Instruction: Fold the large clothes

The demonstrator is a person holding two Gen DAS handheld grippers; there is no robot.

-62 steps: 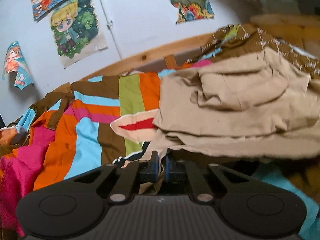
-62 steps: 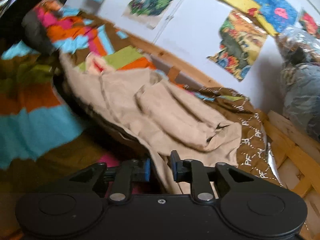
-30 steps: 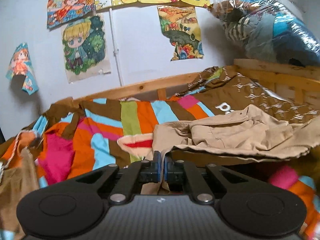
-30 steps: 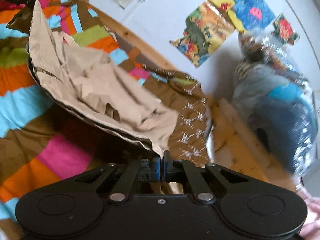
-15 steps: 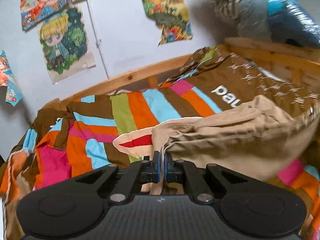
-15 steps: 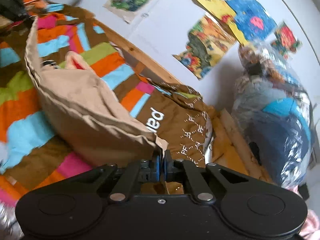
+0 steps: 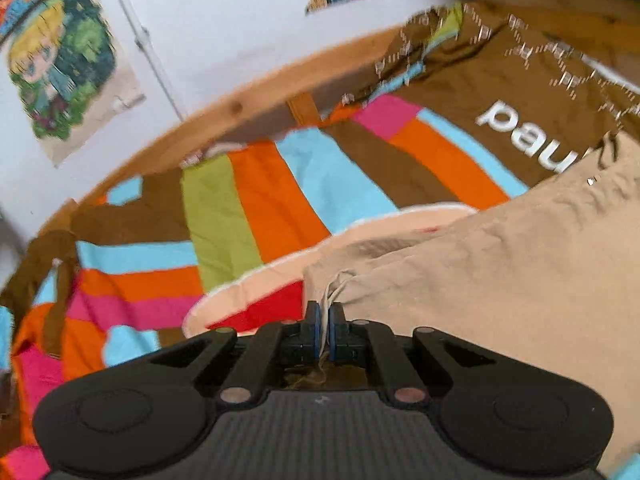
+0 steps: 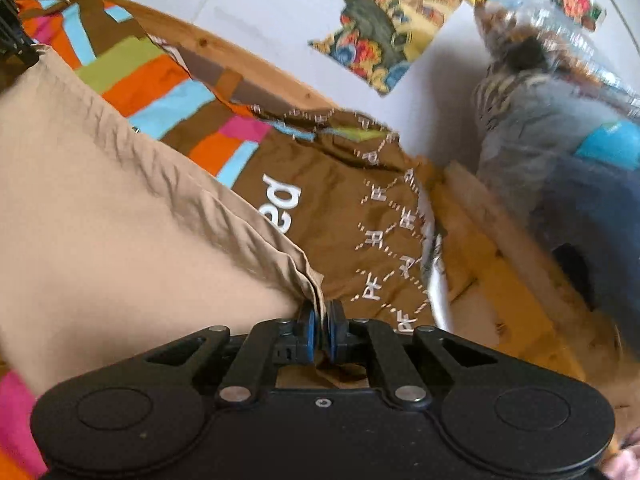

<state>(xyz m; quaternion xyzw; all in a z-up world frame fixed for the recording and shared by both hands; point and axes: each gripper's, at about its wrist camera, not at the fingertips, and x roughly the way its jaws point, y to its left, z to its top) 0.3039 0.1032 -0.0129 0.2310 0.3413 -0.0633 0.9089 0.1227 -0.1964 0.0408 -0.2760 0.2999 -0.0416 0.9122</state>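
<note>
A large beige garment (image 7: 500, 280) is stretched between my two grippers above a bed. My left gripper (image 7: 325, 320) is shut on one corner of it, with a white drawstring at the jaws. My right gripper (image 8: 321, 322) is shut on the opposite corner of the beige garment (image 8: 120, 220), which spreads taut to the left in that view. The left gripper (image 8: 12, 36) shows at the far left edge of the right wrist view. The garment's underside and lower part are hidden.
A striped multicolour bedspread (image 7: 260, 208) covers the bed. A brown printed cloth (image 8: 352, 200) lies at the right. A wooden bed rail (image 7: 240, 108) runs along the wall. A plastic bag of clothes (image 8: 560, 140) sits past the wooden frame (image 8: 500, 240).
Both grippers have stayed shut on the garment. It went from crumpled and hanging to pulled out flat and taut, and both cameras have dropped closer to the bed.
</note>
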